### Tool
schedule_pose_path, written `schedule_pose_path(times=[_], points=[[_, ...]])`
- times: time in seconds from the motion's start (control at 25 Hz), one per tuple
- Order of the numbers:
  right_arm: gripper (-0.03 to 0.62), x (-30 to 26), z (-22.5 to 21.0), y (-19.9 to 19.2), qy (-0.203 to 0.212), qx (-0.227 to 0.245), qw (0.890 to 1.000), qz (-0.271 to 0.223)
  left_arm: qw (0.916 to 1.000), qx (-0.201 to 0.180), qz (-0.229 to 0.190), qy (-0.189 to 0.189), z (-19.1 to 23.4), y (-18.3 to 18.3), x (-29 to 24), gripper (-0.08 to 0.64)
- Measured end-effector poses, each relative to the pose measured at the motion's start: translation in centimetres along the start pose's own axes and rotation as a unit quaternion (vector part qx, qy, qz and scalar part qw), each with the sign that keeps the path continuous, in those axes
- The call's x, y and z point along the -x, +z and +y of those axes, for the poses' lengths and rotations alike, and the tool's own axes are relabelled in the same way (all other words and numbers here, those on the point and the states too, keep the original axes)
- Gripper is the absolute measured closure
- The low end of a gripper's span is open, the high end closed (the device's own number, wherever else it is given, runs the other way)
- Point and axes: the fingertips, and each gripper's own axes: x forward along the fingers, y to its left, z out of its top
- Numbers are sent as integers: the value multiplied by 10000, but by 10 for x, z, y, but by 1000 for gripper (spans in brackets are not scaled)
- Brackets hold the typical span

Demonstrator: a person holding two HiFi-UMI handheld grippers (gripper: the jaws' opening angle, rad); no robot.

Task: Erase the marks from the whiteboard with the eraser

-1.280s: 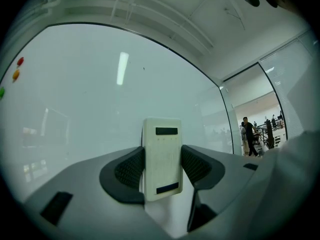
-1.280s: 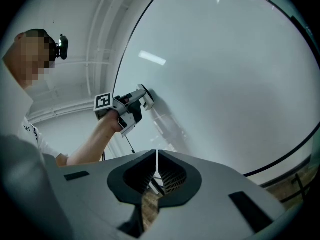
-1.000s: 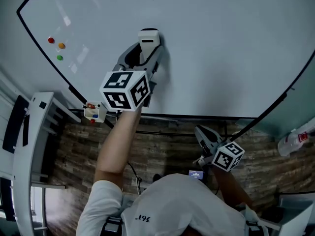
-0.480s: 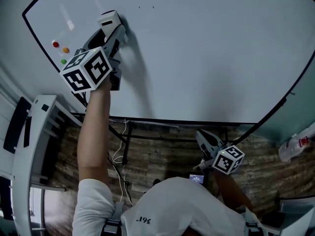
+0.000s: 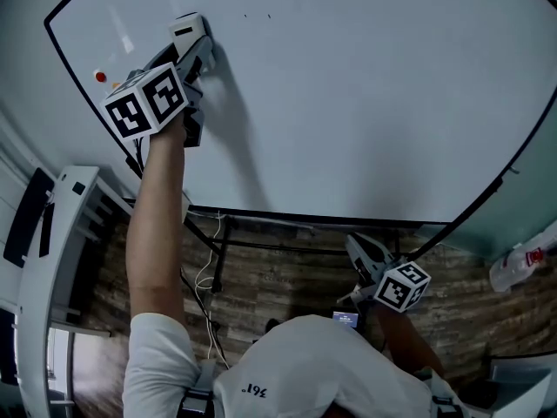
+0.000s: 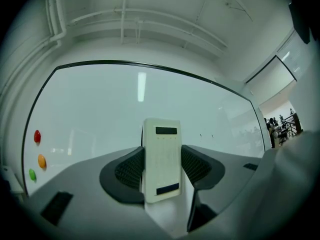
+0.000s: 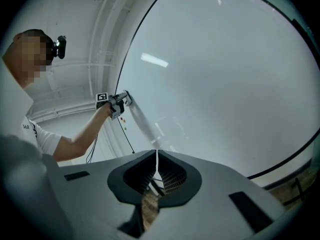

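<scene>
Clamping eraser (image 6: 161, 159), left hand-held gripper (image 6: 162, 173); 3 magnets (image 6: 42, 161) there, head view 1.

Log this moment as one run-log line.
left tongs: shut on eraser | eraser: on whiteboard, upper left in head view | right tongs: shut, empty, low | marks: two small specks right of eraser

Left tongs (image 5: 191, 37) raised on outstretched arm (image 5: 157, 225), clamped; right tongs (image 5: 357, 249) low, closed.
</scene>
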Motion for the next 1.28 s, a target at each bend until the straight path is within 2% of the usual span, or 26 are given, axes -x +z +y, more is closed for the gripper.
schedule_pose_path(times=[0.16, 0.36, 0.8, 1.28], points=[[565, 4, 0, -2, -6, -10, 10000, 27, 9999, -37, 91, -94, -7, 1, -2, 322], [565, 15, -9, 0, -24, -60, 10000, 4, 9989, -243, 271, -303, -39, -1, -12, 322], [565, 28, -22, -2, 36, -200, 9998, 78, 9966, -555, 542, -293, -70, -3, -21, 322], [565, 38, -27, 0, 100, -213, 9997, 79, 9887, -1065, 824, -654, -133, -15, -35, 322]])
